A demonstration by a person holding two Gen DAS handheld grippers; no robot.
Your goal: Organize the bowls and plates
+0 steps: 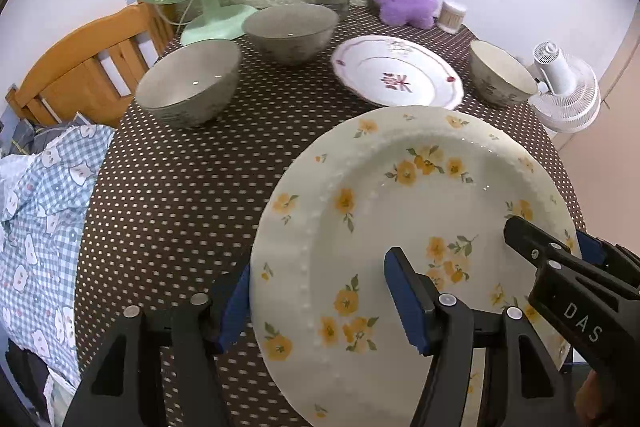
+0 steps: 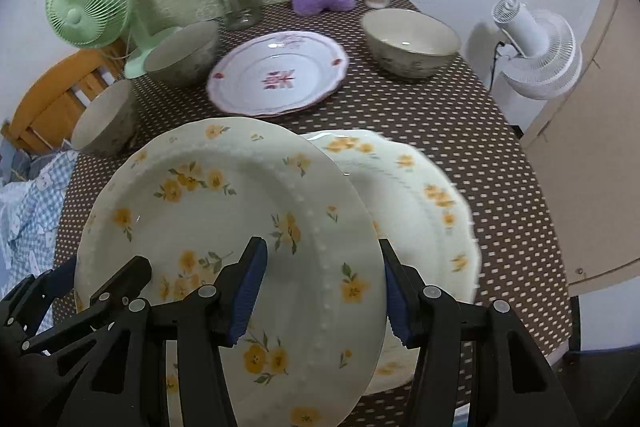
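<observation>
- Yellow-flower plate (image 2: 224, 227): fills the lower middle of both wrist views, lifted and tilted over the dotted desk (image 1: 180, 187), carried by both claws at once.
- Left claw (image 1: 316, 303), lower left of the plate: its blue pads pinch the plate's left rim, one finger above, one beneath.
- Right claw (image 2: 324, 295), lower centre of its own view: pinches the opposite rim the same way.
- Second yellow-flower plate (image 2: 432, 211), just right of the held one, lies flat on the desk, partly hidden under it; probably the stacking target.
- Further back, left to right: two grey bowls (image 1: 188, 83) (image 1: 290, 31), a pink-flower plate (image 1: 396, 71), a third bowl (image 1: 500, 73).
- Risk: glazed rims held only at the edge could slip if the two hands drift apart or tilt unevenly.
- Risk: lowering off-centre could chip the rims or push the lower plate toward the desk's right edge.
</observation>
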